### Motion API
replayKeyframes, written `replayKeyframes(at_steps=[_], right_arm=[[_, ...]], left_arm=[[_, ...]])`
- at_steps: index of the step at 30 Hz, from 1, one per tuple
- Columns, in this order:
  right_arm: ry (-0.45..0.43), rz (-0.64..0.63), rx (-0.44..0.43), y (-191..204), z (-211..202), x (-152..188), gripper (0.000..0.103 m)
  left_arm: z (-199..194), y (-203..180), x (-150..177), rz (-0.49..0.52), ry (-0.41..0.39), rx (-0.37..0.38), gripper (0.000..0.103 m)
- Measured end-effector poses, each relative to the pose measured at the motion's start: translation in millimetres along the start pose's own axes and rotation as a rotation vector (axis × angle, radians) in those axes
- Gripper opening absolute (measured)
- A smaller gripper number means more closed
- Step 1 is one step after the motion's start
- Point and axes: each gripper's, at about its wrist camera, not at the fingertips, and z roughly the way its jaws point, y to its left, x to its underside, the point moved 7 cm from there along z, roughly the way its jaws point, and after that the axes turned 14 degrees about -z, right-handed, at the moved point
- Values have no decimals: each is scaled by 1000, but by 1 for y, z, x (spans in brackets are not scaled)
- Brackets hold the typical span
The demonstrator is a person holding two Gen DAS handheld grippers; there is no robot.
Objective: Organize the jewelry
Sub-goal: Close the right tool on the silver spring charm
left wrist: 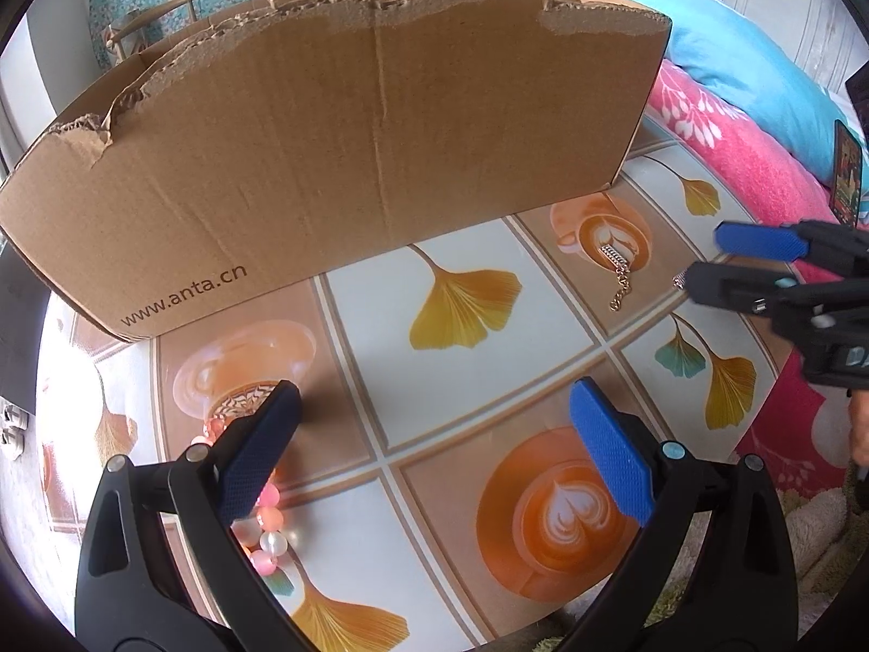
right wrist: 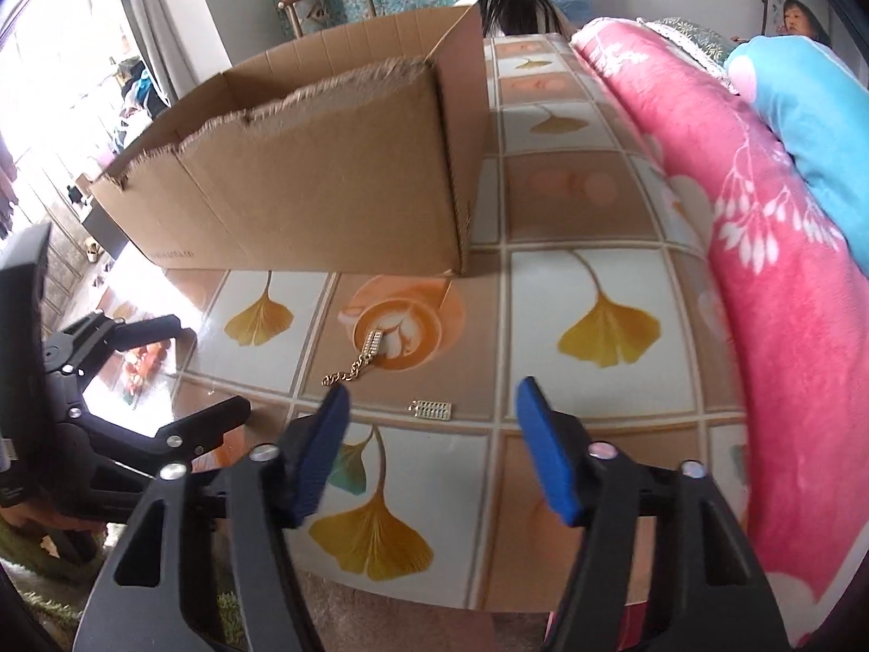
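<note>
Landmark for all positions: the torn cardboard box [right wrist: 304, 185], which stands open-topped on the patterned table [right wrist: 597, 206].

Right gripper [right wrist: 429, 456]: its jaws stand apart with nothing clamped. A small rhinestone bar piece [right wrist: 430, 411] lies flat on the table just ahead of the tips, on the near side of the box and well short of it. The pads do not touch it. In my judgement the gripper is lined up over this piece so as to close on it next.

Gold chain bracelet [right wrist: 358, 356]: it lies between the bar piece and the box, its rhinestone end over the printed coffee cup and its link tail trailing toward the gripper. It is thin, bright and loosely curved. The bar piece is separate from it.

Left gripper [left wrist: 434, 445]: its jaws are wide apart and empty, pointing at the long printed wall of the box. A pink and pearl bead bracelet [left wrist: 266, 521] lies on the table on the near side of that wall, partly under the left finger [left wrist: 260, 451]. Whether the finger touches the beads cannot be told.

Assessment: all three pieces remain outside the box, which presumably is the container. The flat, small bar piece may slip from the pads.
</note>
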Motion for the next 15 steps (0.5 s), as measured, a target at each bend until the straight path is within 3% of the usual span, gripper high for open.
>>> replayKeyframes(at_steps=[3,10,15], right_arm=[[13,9,-1,2,8,2,42],[5,-56,61,8,13,0,25],[5,-73,64,11,12,3,20]], left_arm=[[0,0,0,1,3,-1,95],[0,0,0,1,3,-1,95],[0,-1,0,2,4,-1,95]])
